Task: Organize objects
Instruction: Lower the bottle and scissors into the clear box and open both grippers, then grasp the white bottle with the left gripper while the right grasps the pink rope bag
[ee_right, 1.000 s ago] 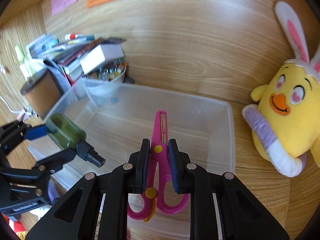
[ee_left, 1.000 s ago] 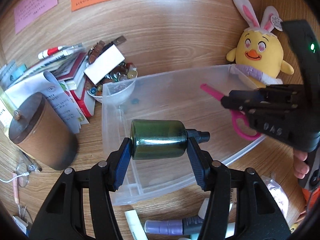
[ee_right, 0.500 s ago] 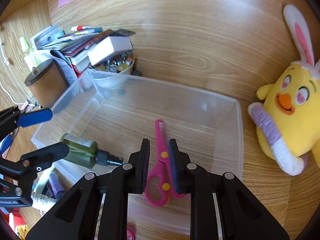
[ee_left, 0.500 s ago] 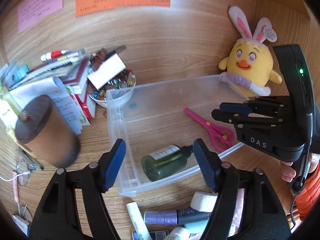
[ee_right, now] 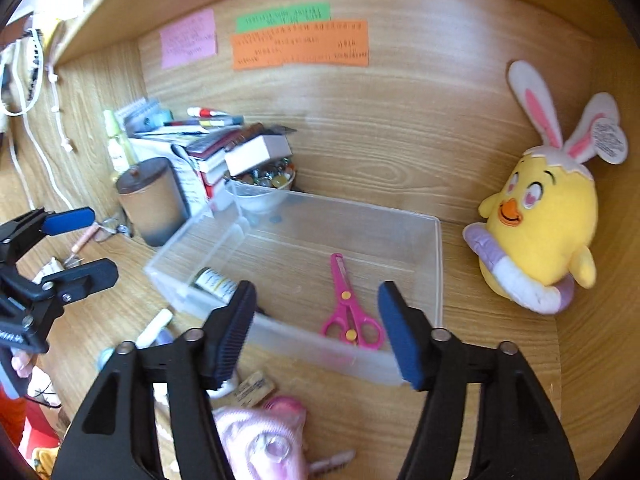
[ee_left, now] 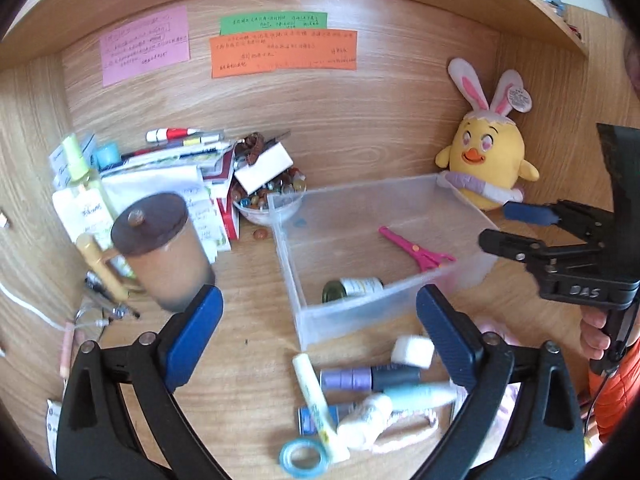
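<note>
Clear bin (ee_right: 436,264) open from above, floor bare between green bottle (ee_right: 212,280) and pink scissors (ee_right: 348,312), lidded brown cup (ee_left: 160,256) and bead bowl (ee_left: 264,204) crowding its left end, plush chick (ee_right: 544,232) on its right, tubes (ee_left: 360,380) cluttering table (ee_left: 248,312) in front.

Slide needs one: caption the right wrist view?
Open right tongs above clear bin holding pink scissors and green bottle.

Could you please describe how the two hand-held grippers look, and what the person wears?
Each hand-held gripper is a black plastic frame with silver pivot bolts and two long fingers ending in ribbed blue pads. The right hand-held gripper carries white letters "DAS" on its body and a thin black cable below its handle. The left hand-held gripper looks the same build. The person's sleeve is orange-red.
</note>
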Demonstrator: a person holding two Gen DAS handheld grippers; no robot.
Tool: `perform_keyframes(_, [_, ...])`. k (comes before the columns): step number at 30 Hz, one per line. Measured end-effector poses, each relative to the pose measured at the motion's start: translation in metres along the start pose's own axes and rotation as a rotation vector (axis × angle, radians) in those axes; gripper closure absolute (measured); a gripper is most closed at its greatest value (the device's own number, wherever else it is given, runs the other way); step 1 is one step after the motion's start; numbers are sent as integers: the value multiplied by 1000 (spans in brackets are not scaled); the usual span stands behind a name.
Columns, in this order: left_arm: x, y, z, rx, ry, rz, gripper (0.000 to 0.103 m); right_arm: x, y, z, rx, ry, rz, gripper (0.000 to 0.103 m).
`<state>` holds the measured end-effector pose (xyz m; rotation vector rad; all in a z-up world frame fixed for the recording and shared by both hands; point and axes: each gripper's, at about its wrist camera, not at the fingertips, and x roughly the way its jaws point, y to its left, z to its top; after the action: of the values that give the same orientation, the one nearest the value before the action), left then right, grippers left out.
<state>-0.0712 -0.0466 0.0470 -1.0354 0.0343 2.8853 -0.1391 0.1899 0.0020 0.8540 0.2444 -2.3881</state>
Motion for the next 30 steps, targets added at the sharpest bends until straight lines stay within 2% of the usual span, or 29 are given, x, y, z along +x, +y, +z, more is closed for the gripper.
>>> perform_keyframes(2, [-2, -3, -10, 14, 25, -13, 4, -8, 3, -9, 4, -11, 5, 27])
perform_keyframes(3, [-3, -4, -14, 19, 32, -17, 4, -12, 6, -13, 3, -14, 8, 26])
perform_keyframes(9, [-1, -15, -46, 35, 84, -44, 4, -22, 21, -45, -5, 0, 7, 24])
perform_keyframes(13, [3, -20, -66, 25, 122, -88, 5, -21, 28, -66, -5, 32, 14, 23])
perform_keyframes(14, [4, -21, -69, 22, 125, -95, 6, -20, 29, -72, -6, 45, 16, 23])
perform_keyframes(17, [7, -25, -78, 23, 141, -122, 24, -17, 31, -86, 3, 76, 19, 23])
perform_keyframes(21, [11, -29, -84, 28, 151, -149, 37, -12, 30, -100, 22, 115, 39, 22])
perform_keyframes(30, [27, -25, -92, 19, 195, -155, 48, 2, 31, -112, 42, 172, 69, 21])
